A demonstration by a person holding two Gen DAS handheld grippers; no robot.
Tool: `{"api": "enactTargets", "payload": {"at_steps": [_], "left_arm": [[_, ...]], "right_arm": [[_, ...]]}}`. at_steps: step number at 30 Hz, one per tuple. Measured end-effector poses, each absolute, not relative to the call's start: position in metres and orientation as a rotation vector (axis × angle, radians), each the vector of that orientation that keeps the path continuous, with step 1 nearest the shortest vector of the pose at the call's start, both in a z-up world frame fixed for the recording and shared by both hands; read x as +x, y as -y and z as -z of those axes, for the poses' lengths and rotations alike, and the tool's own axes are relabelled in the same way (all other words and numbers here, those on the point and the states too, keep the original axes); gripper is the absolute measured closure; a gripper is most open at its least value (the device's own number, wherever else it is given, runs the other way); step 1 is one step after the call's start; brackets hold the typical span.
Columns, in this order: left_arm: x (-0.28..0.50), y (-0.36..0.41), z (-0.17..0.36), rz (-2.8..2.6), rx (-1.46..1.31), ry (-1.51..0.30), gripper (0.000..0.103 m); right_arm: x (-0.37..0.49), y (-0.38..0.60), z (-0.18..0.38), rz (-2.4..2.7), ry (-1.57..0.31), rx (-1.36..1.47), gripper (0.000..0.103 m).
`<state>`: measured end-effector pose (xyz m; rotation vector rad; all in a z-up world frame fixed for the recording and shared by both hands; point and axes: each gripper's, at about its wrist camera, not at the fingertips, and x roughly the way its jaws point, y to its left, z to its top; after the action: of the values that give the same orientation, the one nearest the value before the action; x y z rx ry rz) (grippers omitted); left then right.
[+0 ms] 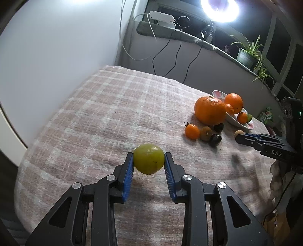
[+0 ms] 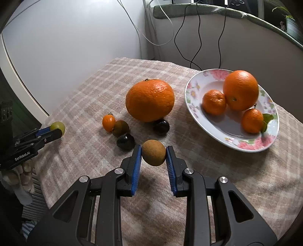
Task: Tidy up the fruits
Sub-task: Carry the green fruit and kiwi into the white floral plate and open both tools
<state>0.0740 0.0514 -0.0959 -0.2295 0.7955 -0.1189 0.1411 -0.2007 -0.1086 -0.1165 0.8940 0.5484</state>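
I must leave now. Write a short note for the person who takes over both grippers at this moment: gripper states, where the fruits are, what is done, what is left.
Left gripper: shut on the green fruit, held above the checked cloth.
Right gripper: shut on the brown fruit, near the flowered plate.
Done: three oranges lie in the plate.
Left: the big orange, the small orange fruit, a brownish fruit and two dark fruits lie on the cloth, plus the two held fruits.

The large orange (image 1: pixel 210 110) hides part of the floral plate (image 1: pixel 217 93) and a dark fruit (image 1: pixel 218 127); the ring light (image 1: pixel 219 8) is cut off by the top edge.
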Motion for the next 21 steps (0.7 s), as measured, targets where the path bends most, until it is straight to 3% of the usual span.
{"api": "enactTargets", "payload": {"at_steps": [21], "left_arm": [[0.099,0.026,0.066,0.301,-0.185,-0.742,0.073]], "right_arm": [[0.146,0.26,0.082,-0.462,-0.825,-0.013,0.076]]}}
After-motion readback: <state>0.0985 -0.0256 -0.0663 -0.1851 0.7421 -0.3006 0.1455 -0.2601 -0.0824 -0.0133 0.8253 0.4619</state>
